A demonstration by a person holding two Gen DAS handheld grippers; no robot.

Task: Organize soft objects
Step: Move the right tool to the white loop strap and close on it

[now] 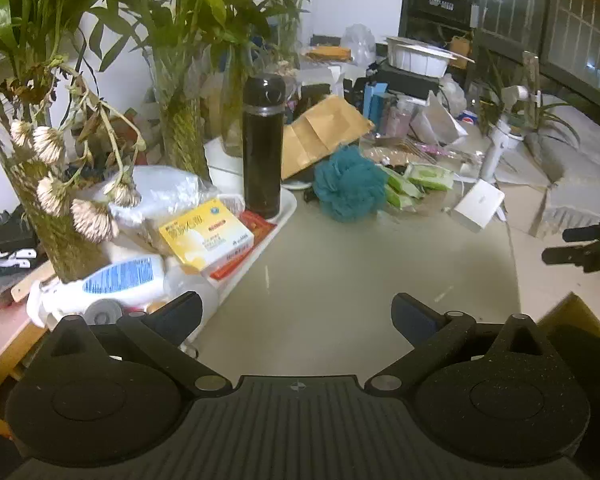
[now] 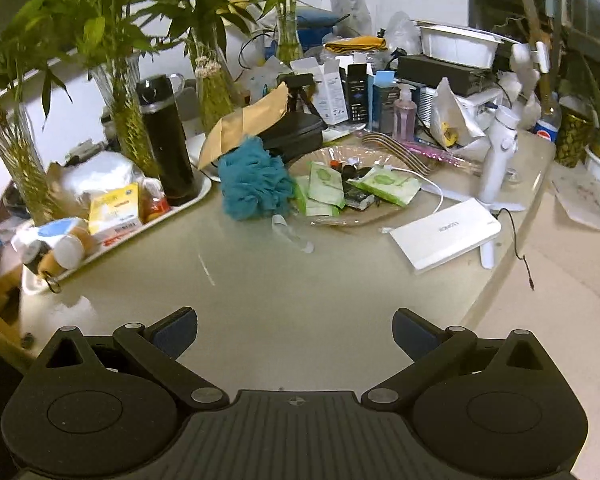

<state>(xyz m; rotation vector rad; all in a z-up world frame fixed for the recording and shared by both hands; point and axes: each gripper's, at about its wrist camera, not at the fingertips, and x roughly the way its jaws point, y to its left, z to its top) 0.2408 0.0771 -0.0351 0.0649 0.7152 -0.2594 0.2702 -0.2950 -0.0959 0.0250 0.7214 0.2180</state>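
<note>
A teal bath pouf (image 1: 349,185) (image 2: 255,180) lies on the beige table (image 1: 340,280) (image 2: 300,300), beside a clear glass dish (image 2: 364,216) holding green wet-wipe packs (image 2: 384,185) (image 1: 428,176). My left gripper (image 1: 296,316) is open and empty, low over the table, well short of the pouf. My right gripper (image 2: 295,328) is open and empty, also over bare table in front of the pouf. The right gripper's fingers (image 1: 580,248) show at the right edge of the left wrist view.
A white tray (image 1: 276,220) (image 2: 112,240) at left holds a black flask (image 1: 263,148) (image 2: 168,140), a yellow box (image 1: 206,234) and bottles. Vases of bamboo stand behind. A white power bank (image 2: 446,232) and a white handheld stand (image 2: 500,152) are at right. Boxes clutter the back.
</note>
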